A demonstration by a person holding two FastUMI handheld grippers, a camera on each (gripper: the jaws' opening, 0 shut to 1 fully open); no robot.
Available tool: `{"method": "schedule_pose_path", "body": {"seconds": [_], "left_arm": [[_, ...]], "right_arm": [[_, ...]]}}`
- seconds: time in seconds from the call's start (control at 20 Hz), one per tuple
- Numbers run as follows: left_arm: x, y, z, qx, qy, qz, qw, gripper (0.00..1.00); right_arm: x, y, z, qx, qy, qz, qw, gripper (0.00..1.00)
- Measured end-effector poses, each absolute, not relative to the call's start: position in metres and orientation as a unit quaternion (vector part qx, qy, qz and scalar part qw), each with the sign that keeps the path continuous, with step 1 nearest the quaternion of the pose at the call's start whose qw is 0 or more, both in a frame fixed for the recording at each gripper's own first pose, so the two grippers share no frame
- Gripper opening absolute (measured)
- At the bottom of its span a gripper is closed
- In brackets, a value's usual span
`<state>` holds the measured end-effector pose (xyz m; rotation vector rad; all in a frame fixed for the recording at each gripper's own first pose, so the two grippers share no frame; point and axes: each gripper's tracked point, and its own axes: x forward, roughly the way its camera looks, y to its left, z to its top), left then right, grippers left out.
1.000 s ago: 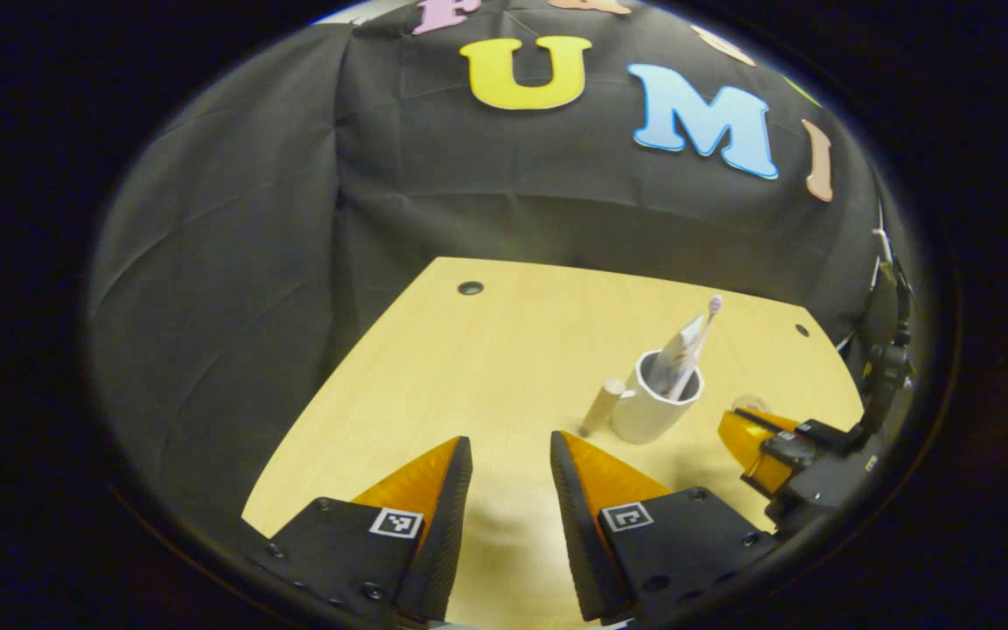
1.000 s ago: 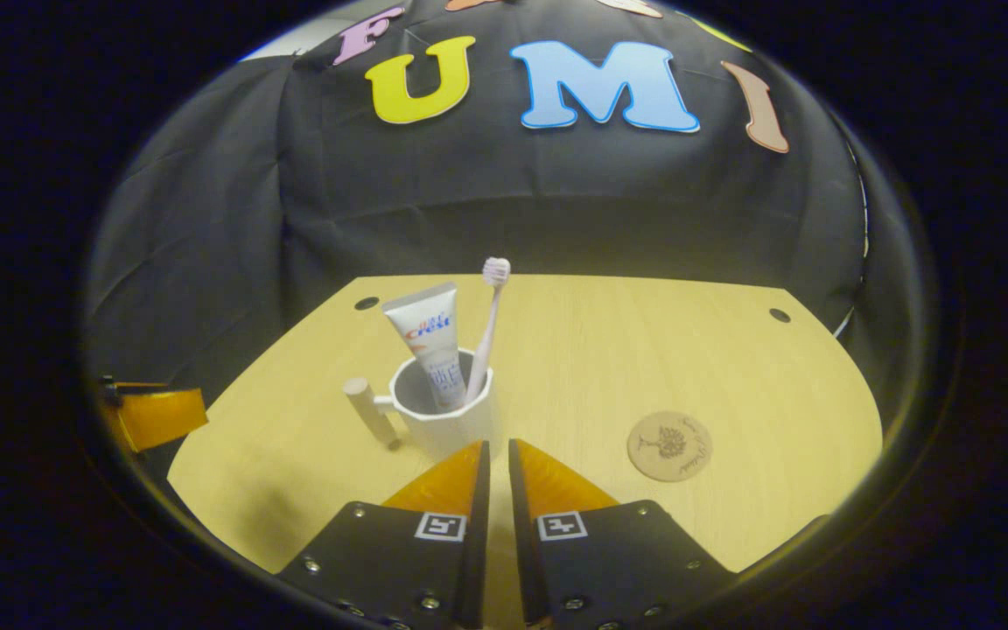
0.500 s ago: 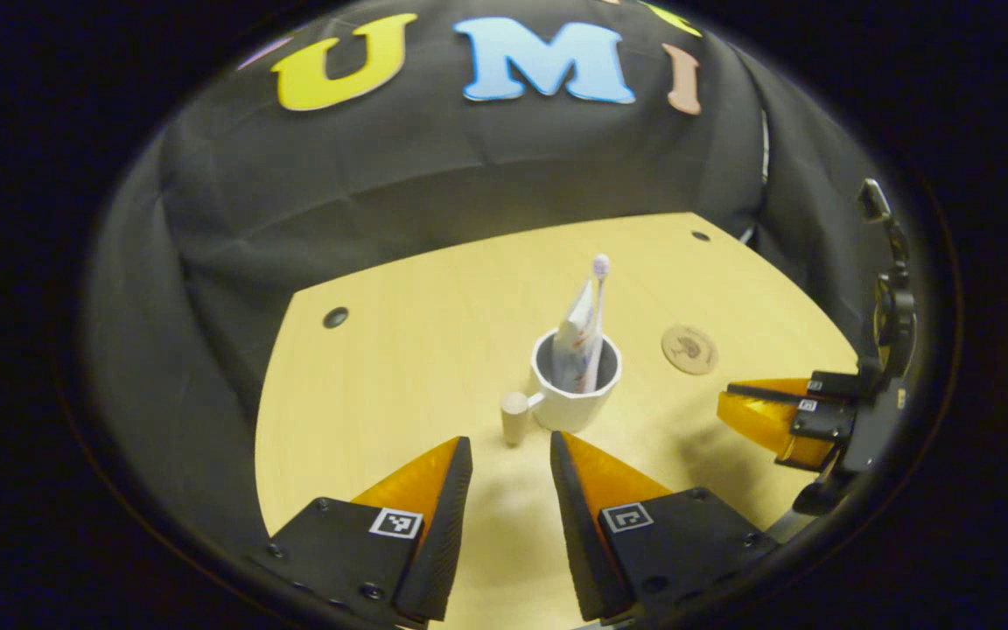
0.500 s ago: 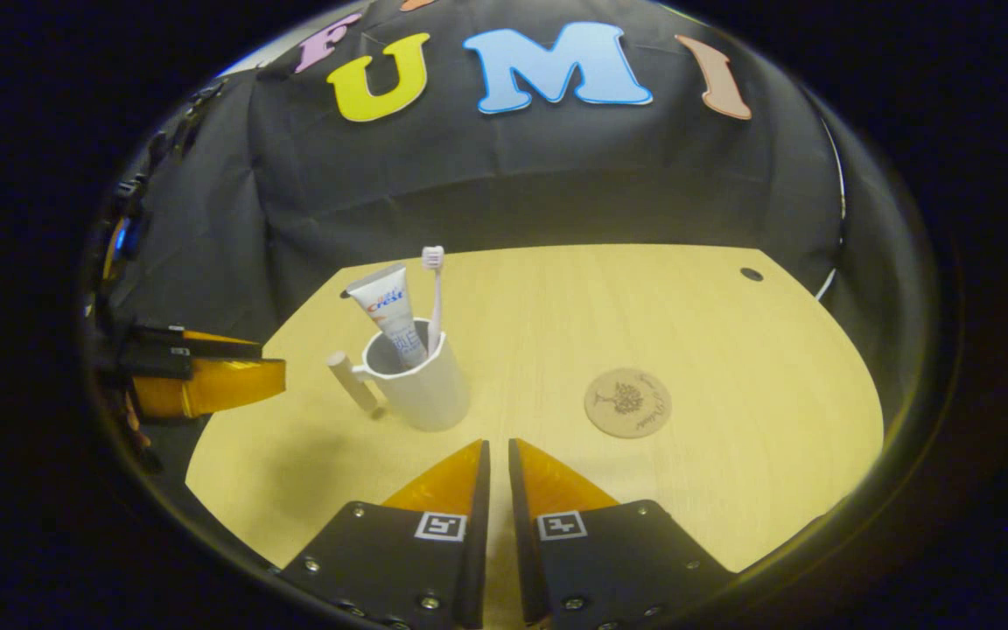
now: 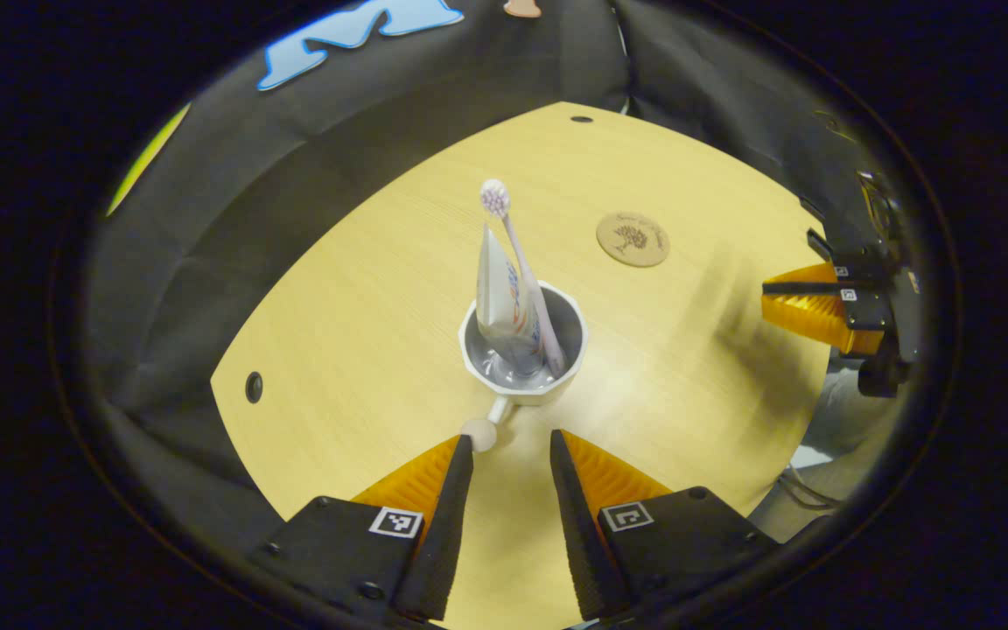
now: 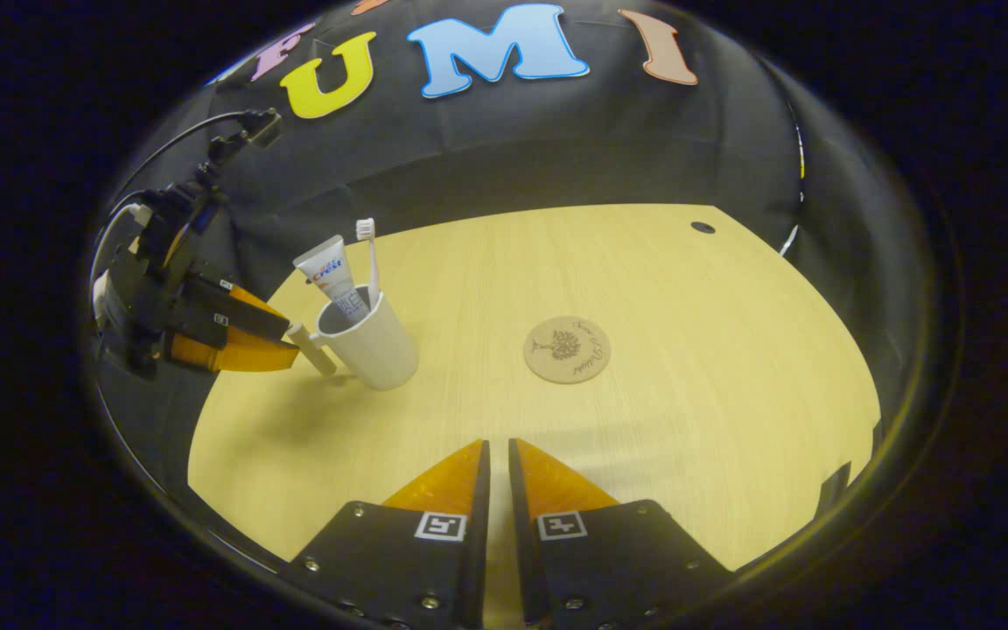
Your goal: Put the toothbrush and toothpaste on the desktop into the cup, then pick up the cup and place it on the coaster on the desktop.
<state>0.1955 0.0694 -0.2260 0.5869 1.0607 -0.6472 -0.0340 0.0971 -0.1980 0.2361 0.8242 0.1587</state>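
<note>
Since the earlier frames, the left gripper point(image 5: 504, 446) has closed in on the white faceted ceramic cup point(image 5: 523, 360) and now looks down into it from above, while the right gripper point(image 6: 497, 451) has backed away toward the near edge of the pale wood-grain surface point(image 6: 688, 289). Cup construction: angular multi-sided wall, grey interior, and a side handle formed by a short stem ending in a pale wooden cylindrical peg point(image 5: 479, 433). Cup contents: a white flattened plastic toothpaste tube point(image 5: 500, 293), standing with its crimped end up, and a slim pale-pink toothbrush with a small bristle head point(image 5: 494, 198), leaning against the rim beside the tube. The cup stands on the surface, well apart from the round brown cork coaster with a printed tree motif point(image 6: 567, 349), which lies flat and bare toward the middle of the surface. Left gripper pose: tilted steeply downward, fingers apart with ribbed inner pads, the handle peg just beyond the left fingertip; contact cannot be confirmed. In the right gripper view, the left gripper point(image 6: 290, 350) sits level beside the cup handle point(image 6: 311, 348). Right gripper pose: held low over the surface, fingers nearly together with a narrow gap, holding nothing. In the left gripper view it point(image 5: 766, 293) hovers off the surface's right edge.
</note>
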Motion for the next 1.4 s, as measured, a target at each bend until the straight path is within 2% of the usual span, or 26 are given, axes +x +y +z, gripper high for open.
{"method": "schedule_pose_path", "body": {"seconds": [0.1,0.15,0.2,0.25,0.4,0.45,0.5,0.6,0.65,0.75,0.9,1.1,1.15,1.3,1.4], "left_arm": [[0.209,0.07,-0.233,0.301,0.49,-0.308,0.758,0.62],[0.215,0.072,-0.233,0.32,0.489,-0.313,0.749,0.59],[0.22,0.075,-0.234,0.338,0.487,-0.319,0.74,0.66],[0.224,0.077,-0.235,0.355,0.487,-0.324,0.73,0.59],[0.238,0.09,-0.235,0.408,0.481,-0.339,0.698,0.59],[0.244,0.095,-0.232,0.43,0.476,-0.344,0.686,0.66],[0.25,0.101,-0.228,0.45,0.47,-0.35,0.673,0.59],[0.258,0.111,-0.22,0.491,0.458,-0.372,0.641,0.59],[0.26,0.116,-0.217,0.508,0.456,-0.383,0.622,0.66],[0.266,0.127,-0.213,0.534,0.456,-0.4,0.589,0.66],[0.269,0.127,-0.221,0.552,0.461,-0.414,0.558,0.66],[0.278,0.121,-0.227,0.571,0.456,-0.435,0.527,0.66],[0.279,0.119,-0.233,0.572,0.456,-0.444,0.518,0.52],[0.279,0.124,-0.25,0.575,0.466,-0.452,0.498,0.58],[0.282,0.12,-0.257,0.567,0.474,-0.453,0.499,0.62]], "right_arm": [[-0.04,0.091,-0.201,0.117,0.407,0.073,0.903,0.15],[-0.041,0.089,-0.204,0.118,0.411,0.071,0.901,0.15],[-0.042,0.085,-0.205,0.119,0.413,0.068,0.9,0.15],[-0.042,0.081,-0.207,0.122,0.416,0.065,0.899,0.15],[-0.041,0.068,-0.211,0.133,0.424,0.05,0.894,0.15],[-0.041,0.065,-0.212,0.139,0.427,0.045,0.892,0.15],[-0.039,0.061,-0.213,0.145,0.429,0.039,0.891,0.15],[-0.037,0.053,-0.218,0.154,0.433,0.029,0.888,0.15],[-0.037,0.051,-0.219,0.159,0.434,0.025,0.886,0.15],[-0.036,0.047,-0.221,0.168,0.436,0.017,0.884,0.15],[-0.039,0.039,-0.224,0.175,0.439,0.007,0.881,0.15],[-0.047,0.03,-0.233,0.185,0.45,-0.007,0.874,0.15],[-0.049,0.027,-0.234,0.187,0.453,-0.012,0.872,0.15],[-0.053,0.015,-0.237,0.194,0.456,-0.027,0.868,0.15],[-0.057,0.009,-0.24,0.198,0.459,-0.037,0.865,0.15]]}}
